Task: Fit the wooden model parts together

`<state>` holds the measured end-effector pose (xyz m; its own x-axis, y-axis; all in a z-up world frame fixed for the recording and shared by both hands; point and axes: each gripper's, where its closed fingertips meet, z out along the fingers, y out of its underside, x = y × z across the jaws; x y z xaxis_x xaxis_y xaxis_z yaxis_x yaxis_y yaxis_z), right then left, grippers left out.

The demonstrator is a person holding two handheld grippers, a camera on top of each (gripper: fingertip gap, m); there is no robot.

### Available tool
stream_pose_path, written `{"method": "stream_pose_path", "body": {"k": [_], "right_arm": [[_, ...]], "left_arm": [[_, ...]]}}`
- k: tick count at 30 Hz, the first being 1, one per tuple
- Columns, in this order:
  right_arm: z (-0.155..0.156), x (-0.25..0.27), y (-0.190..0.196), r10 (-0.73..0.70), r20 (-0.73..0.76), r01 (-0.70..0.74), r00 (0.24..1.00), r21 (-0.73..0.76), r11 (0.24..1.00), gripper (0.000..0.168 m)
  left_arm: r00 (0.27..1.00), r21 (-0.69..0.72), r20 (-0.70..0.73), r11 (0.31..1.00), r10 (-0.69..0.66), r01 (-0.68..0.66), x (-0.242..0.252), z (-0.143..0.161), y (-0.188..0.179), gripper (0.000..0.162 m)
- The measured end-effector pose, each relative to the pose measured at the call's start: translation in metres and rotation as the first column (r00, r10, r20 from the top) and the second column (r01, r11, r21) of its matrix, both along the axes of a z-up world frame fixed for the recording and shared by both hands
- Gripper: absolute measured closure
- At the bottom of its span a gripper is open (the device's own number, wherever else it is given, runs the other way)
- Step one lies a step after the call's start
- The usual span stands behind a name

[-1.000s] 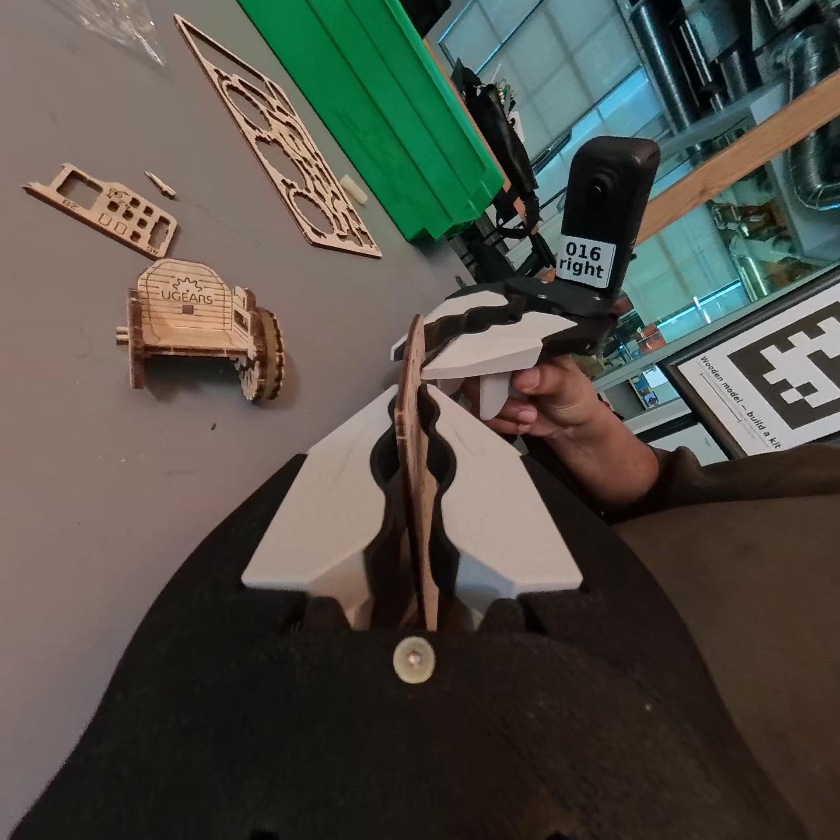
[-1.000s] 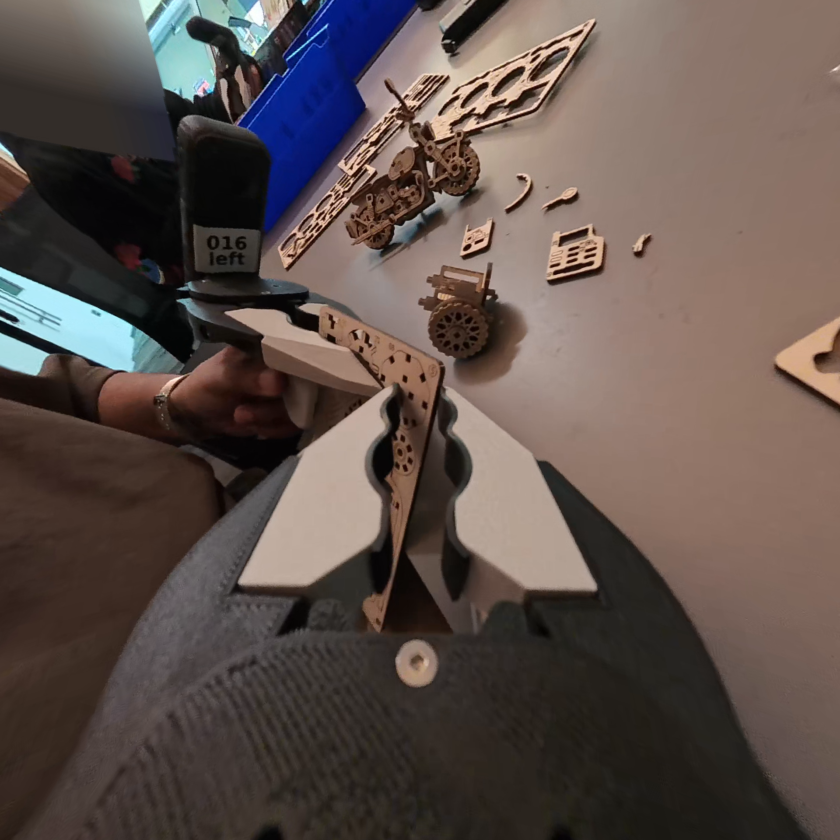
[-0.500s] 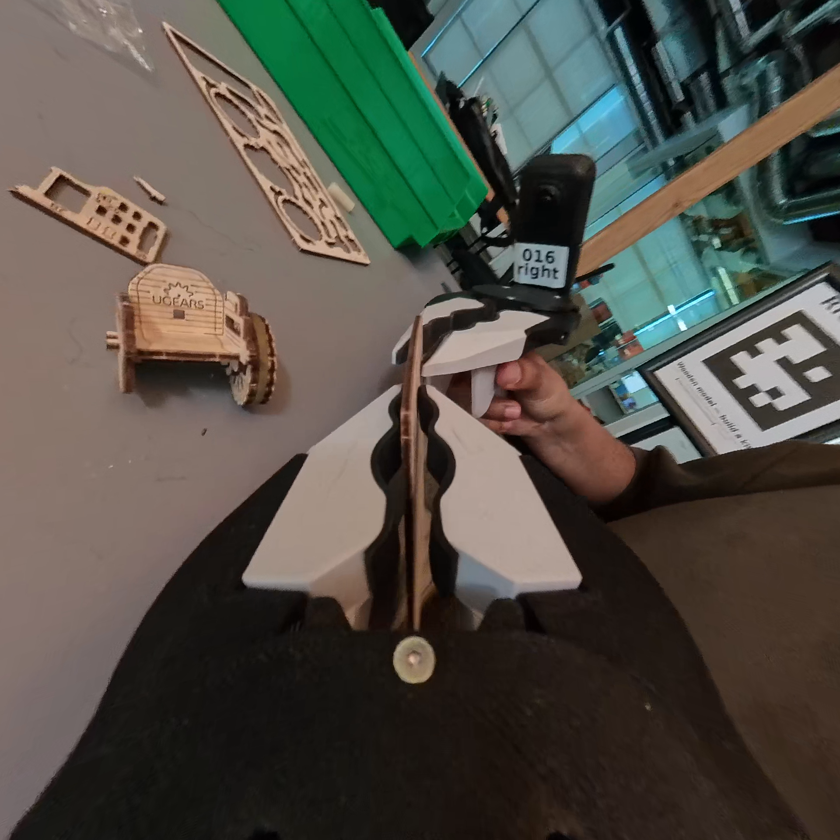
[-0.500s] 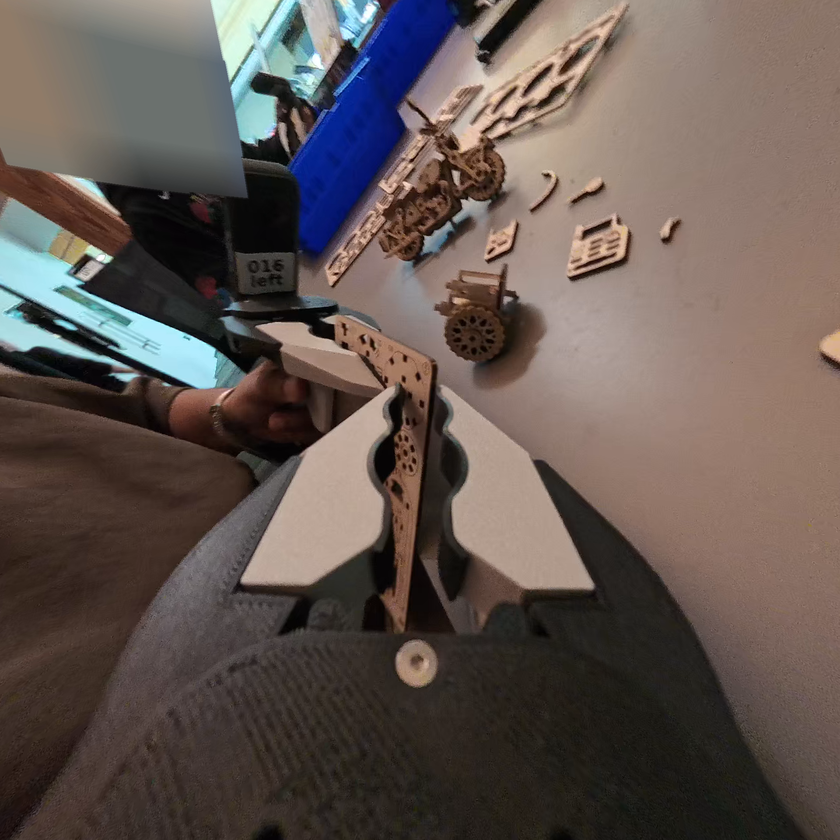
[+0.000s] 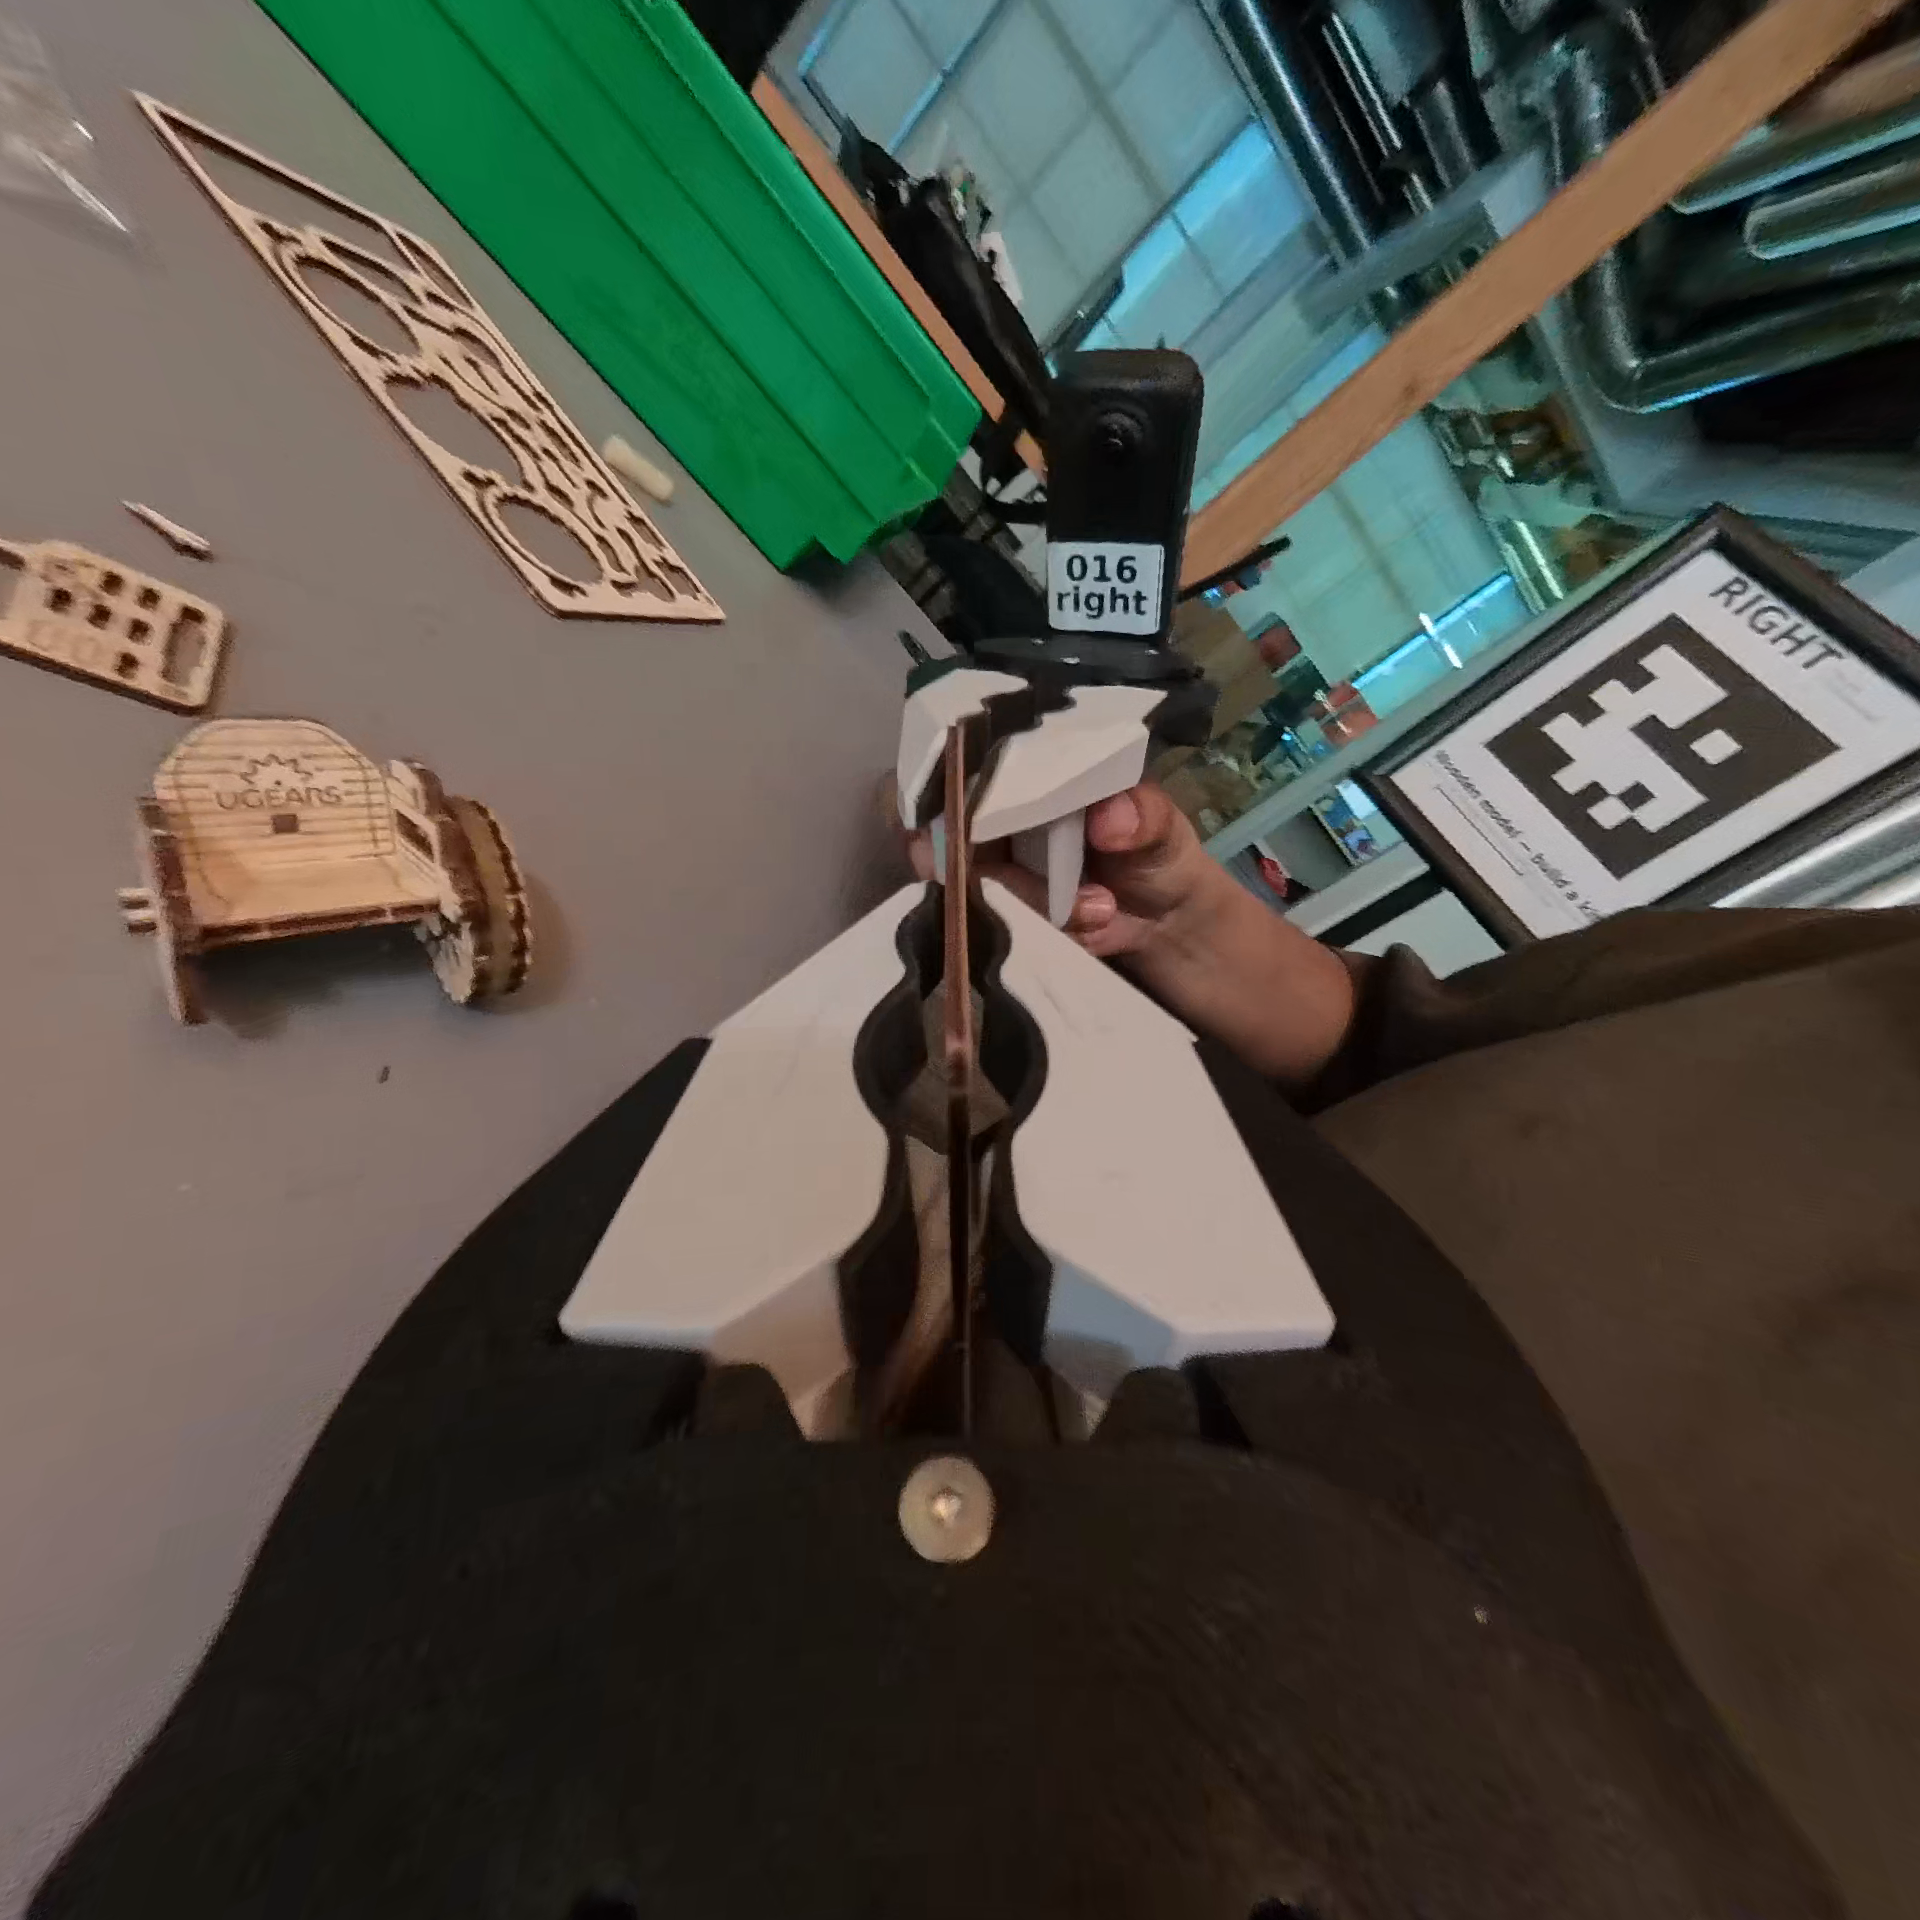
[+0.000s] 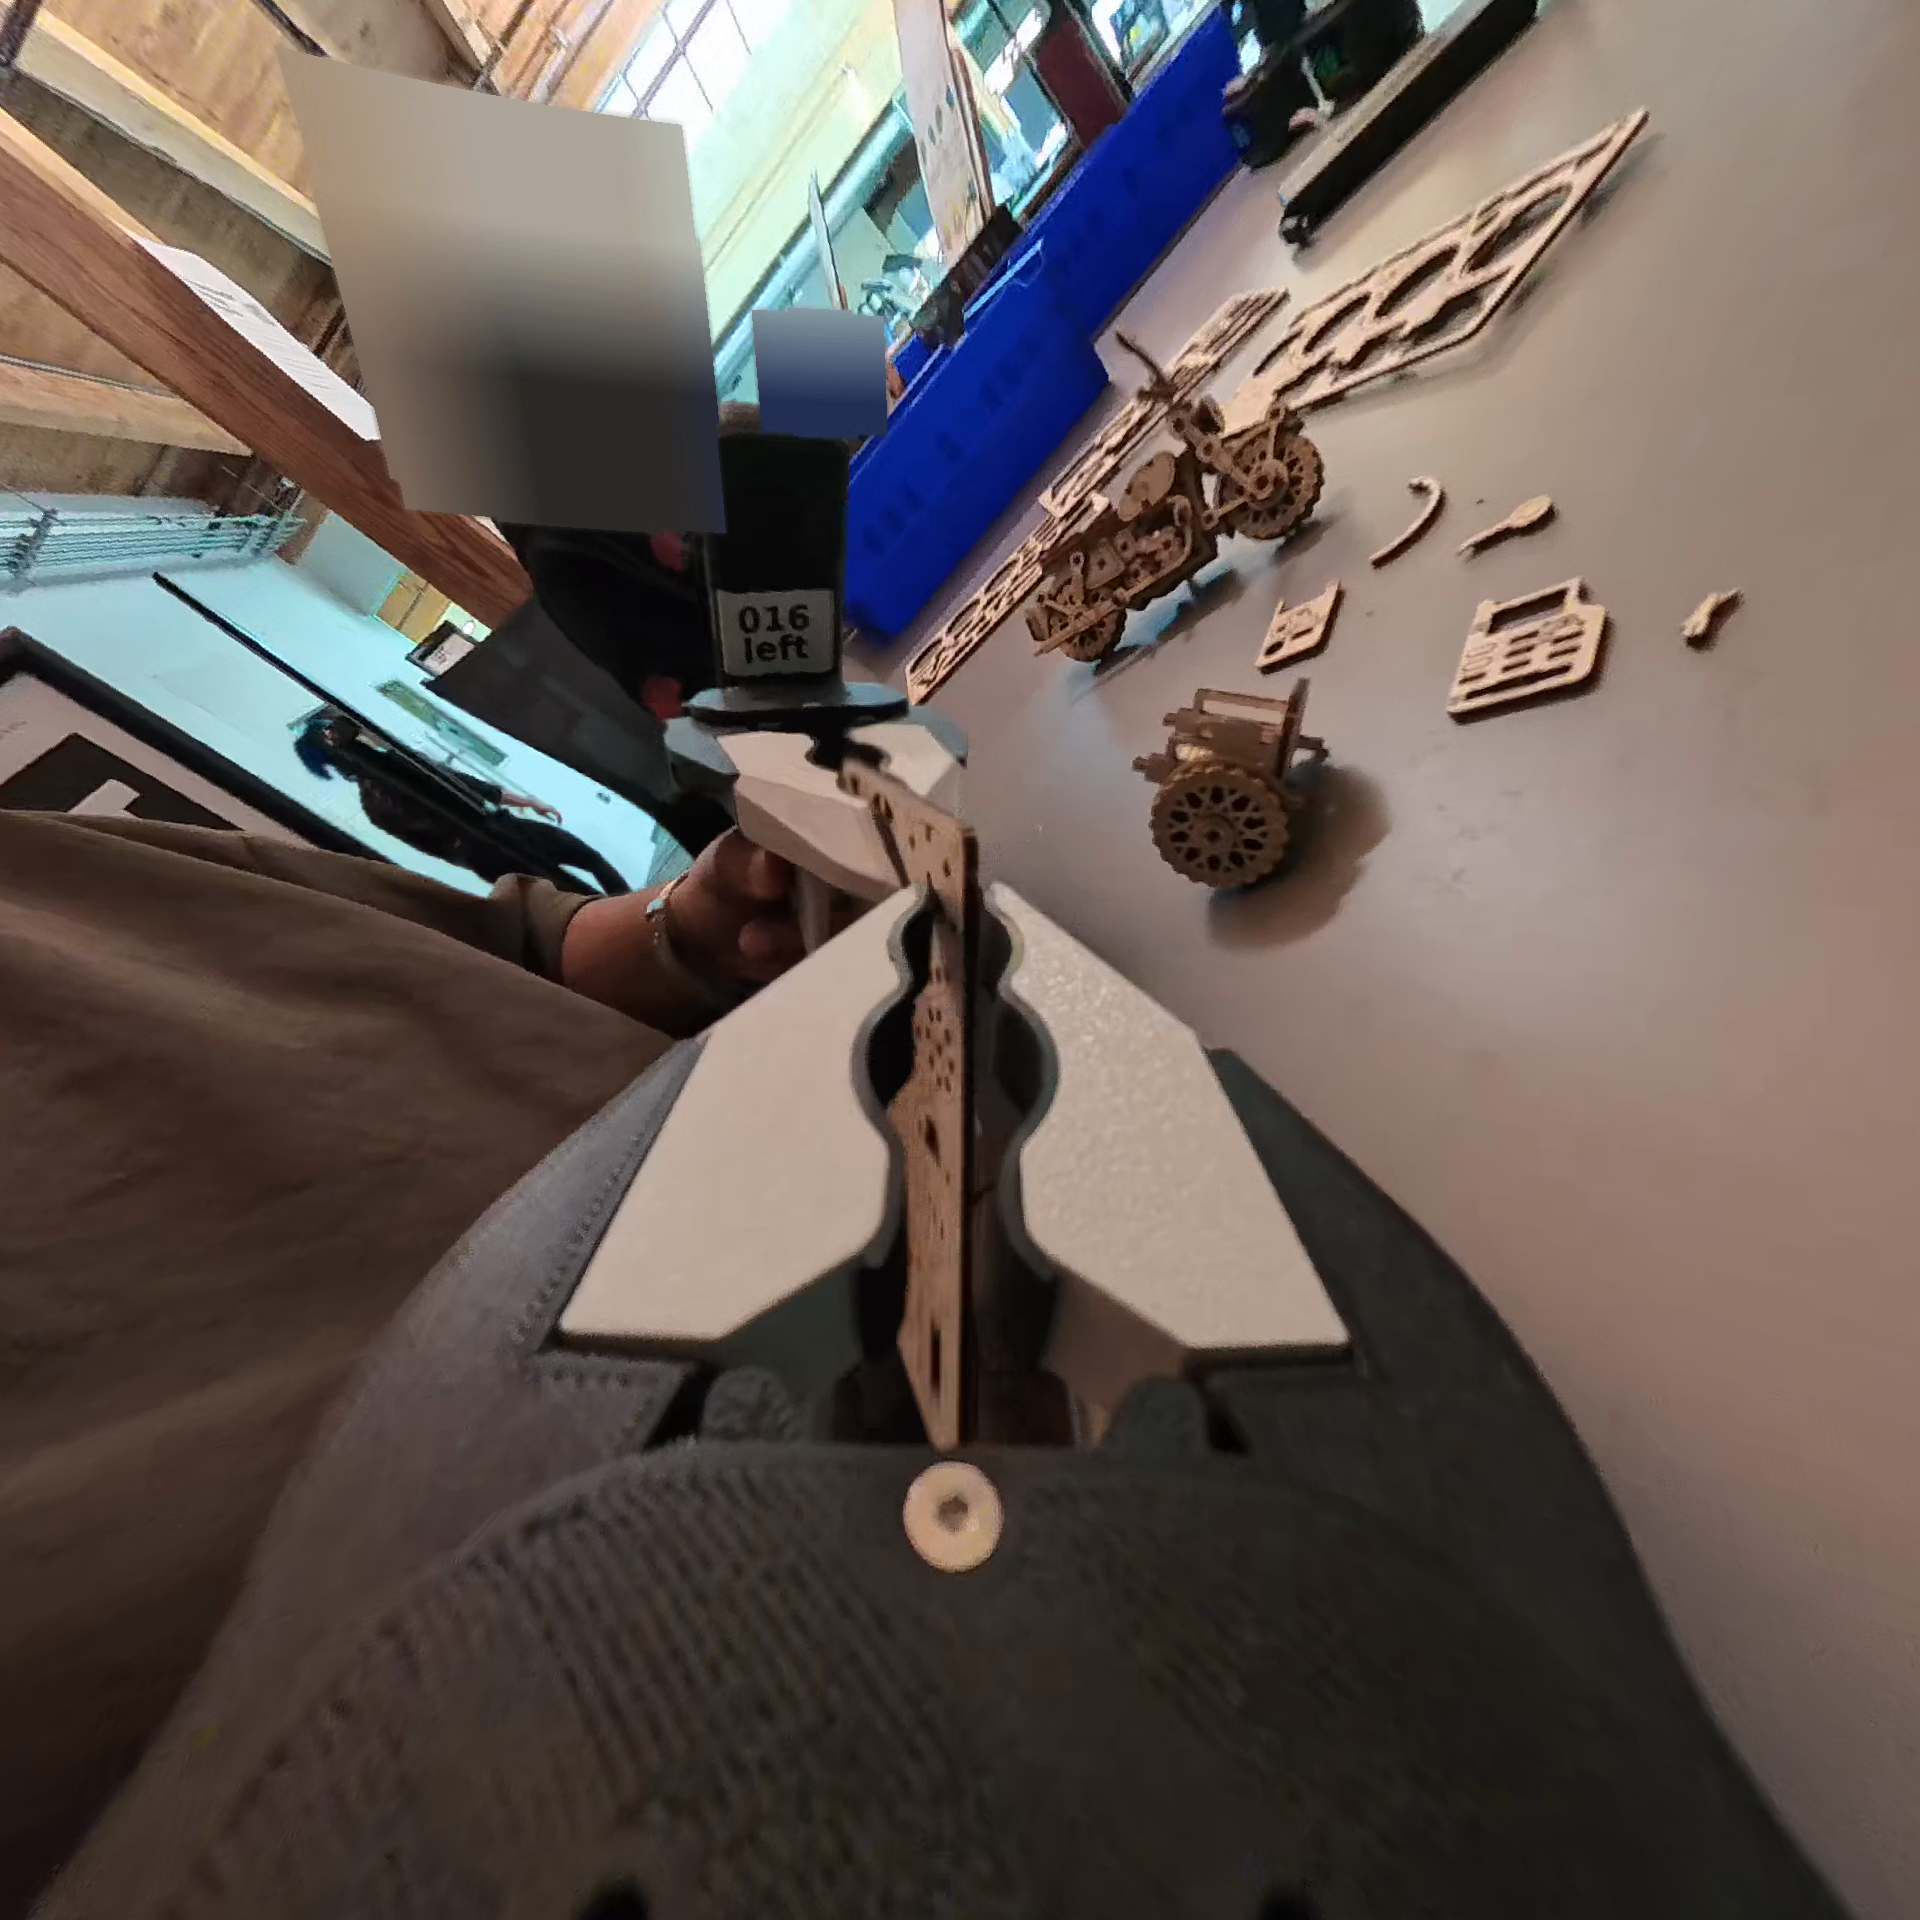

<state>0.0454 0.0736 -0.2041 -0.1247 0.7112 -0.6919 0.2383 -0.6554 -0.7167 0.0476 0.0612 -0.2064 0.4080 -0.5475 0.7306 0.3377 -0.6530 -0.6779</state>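
Note:
A thin wooden part sheet [image 5: 956, 997] with laser-cut pieces is held in the air above the grey table, seen edge-on. My left gripper [image 5: 951, 920] is shut on one end of it. My right gripper [image 5: 971, 774] shows farther off, shut on the other end. In the right wrist view my right gripper [image 6: 951, 914] is shut on the same sheet [image 6: 935, 1091], and my left gripper [image 6: 842, 790] grips its far end. A wooden sidecar sub-assembly [image 5: 312, 862] with one spoked wheel stands on the table; it also shows in the right wrist view [image 6: 1231, 795].
A built wooden motorcycle [image 6: 1174, 509] stands by a blue bin [image 6: 987, 416]. Flat slotted panels [image 6: 1527, 649] [image 5: 104, 623], small loose pieces [image 6: 1408, 520] and an emptied sheet [image 5: 436, 364] lie on the table. A green bin [image 5: 644, 208] lines the edge. My left and right fingertips are right by each other. From either gripper's tips it is about 20 cm to the built wooden motorcycle [image 6: 1174, 509].
The sheet, slanted between the right fingers a second ago, now stands straight edge-on. Both grippers have turned with it and stay shut on it.

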Motion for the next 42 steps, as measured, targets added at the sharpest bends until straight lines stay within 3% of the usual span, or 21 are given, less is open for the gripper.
{"method": "stream_pose_path", "body": {"k": [4,9,17,20,25,31,34,42], "right_arm": [[0.004,-0.004,-0.008,0.019,-0.023,-0.018,1.000,0.037,0.999,0.161],[0.009,-0.006,-0.009,0.016,-0.060,-0.018,0.998,-0.025,1.000,0.163],[0.005,-0.011,0.000,-0.047,-0.066,0.033,0.997,-0.206,0.978,0.163],[0.000,-0.012,0.001,-0.069,-0.025,0.064,0.997,-0.169,0.984,0.165],[0.001,-0.013,0.004,-0.083,-0.028,0.079,0.996,-0.115,0.990,0.162],[-0.002,-0.007,-0.004,0.037,-0.026,-0.041,0.999,-0.190,0.981,0.154],[-0.003,-0.008,-0.001,0.016,-0.009,-0.017,1.000,-0.141,0.990,0.165],[-0.005,-0.008,0.002,-0.013,-0.006,0.012,1.000,-0.150,0.989,0.163]], "left_arm": [[0.998,-0.023,0.060,0.999,-0.029,0.030,0.004,0.003,-0.002,0.162],[0.999,0.003,0.038,1.000,-0.029,0.029,0.005,0.006,-0.003,0.162],[0.992,0.090,-0.114,0.995,0.058,-0.047,0.001,0.001,0.002,0.161],[0.987,0.097,-0.144,0.993,0.076,-0.062,0.001,-0.003,0.003,0.158],[0.995,0.048,-0.068,0.996,0.079,-0.076,-0.001,0.000,0.007,0.161],[0.989,-0.040,0.117,0.995,0.093,-0.089,-0.015,0.005,0.010,0.162],[0.990,-0.025,0.108,0.996,0.092,-0.090,-0.016,0.007,0.010,0.162],[0.994,0.031,0.018,0.994,0.104,-0.105,-0.014,0.005,0.009,0.162]]}}
